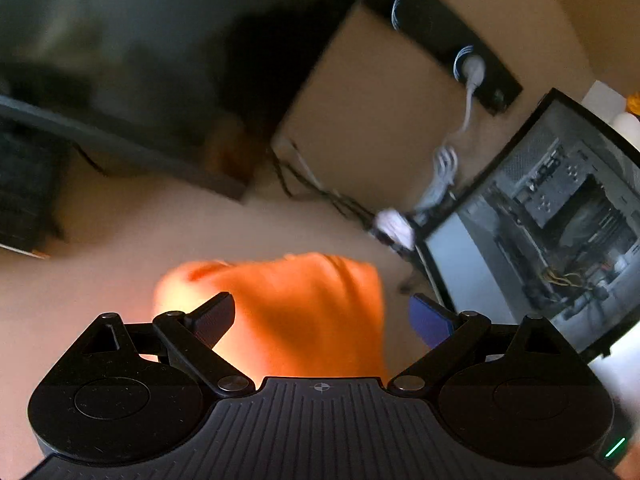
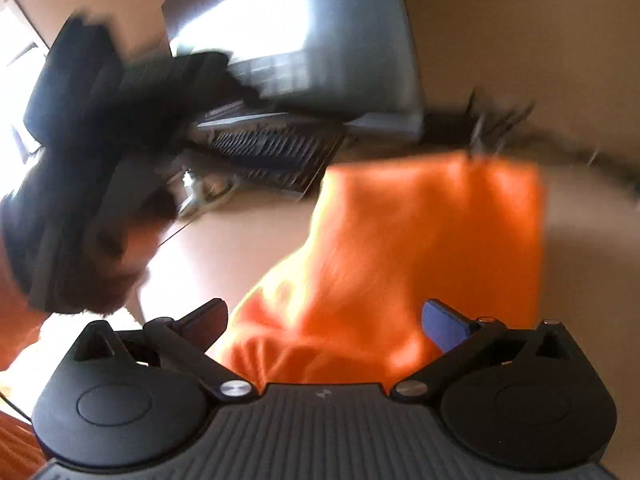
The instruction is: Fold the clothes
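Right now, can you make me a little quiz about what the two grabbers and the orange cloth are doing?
1. True or false: the left gripper is clamped shut on the orange cloth.
2. What colour is the pad on one finger of the right gripper? A) blue B) green C) yellow
3. What open machine stands at the right in the left wrist view?

Key:
1. False; both grippers are open.
2. A
3. A computer case, insides showing.
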Available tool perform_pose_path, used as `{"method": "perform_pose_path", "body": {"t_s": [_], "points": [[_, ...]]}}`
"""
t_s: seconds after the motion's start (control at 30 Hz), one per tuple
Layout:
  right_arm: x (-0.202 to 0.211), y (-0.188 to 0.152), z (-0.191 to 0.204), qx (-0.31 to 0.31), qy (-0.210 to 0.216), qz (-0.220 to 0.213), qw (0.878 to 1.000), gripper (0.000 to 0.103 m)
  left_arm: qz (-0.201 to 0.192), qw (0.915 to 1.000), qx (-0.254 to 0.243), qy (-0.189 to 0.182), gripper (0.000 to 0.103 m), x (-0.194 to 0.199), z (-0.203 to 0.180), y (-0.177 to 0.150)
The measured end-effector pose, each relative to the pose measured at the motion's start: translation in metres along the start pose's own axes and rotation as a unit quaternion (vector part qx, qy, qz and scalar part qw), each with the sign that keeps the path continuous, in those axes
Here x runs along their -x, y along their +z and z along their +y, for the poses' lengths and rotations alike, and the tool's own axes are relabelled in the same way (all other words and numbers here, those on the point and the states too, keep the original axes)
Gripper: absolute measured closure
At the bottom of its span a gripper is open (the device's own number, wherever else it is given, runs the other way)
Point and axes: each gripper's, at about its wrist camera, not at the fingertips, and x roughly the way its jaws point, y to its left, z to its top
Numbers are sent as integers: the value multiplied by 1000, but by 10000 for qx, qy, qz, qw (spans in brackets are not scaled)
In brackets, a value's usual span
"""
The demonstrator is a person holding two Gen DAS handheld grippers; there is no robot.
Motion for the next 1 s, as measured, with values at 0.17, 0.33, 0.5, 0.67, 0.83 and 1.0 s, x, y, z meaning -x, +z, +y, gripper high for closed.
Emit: {"method": "perform_pose_path", "body": {"t_s": [0.17,0.33,0.5,0.67,0.83,1.0], "points": [[-25,-23,-32,-1050,-58,219,9942,0,467,9989,7,-32,0,-60,-1,12],[-24,-31,-33,-1022,-84,84,9947,0,426,9991,-66,6,0,-65,-4,13],[-34,-33,-13,-628,-606,-25,9962,0,-161,9988,32,460,0,4,14,-16],[-15,-19,-14,-405,-737,42,9965,0,-729,9899,84,1210,0,73,31,-57],[5,-2,-10,164,-2080,-676,9757,0,-887,9794,371,1776,0,96,34,-105],[-49,-16,-11,1099,-3045,-152,9460,0,-485,9833,-59,1751,0,91,20,-122]]}}
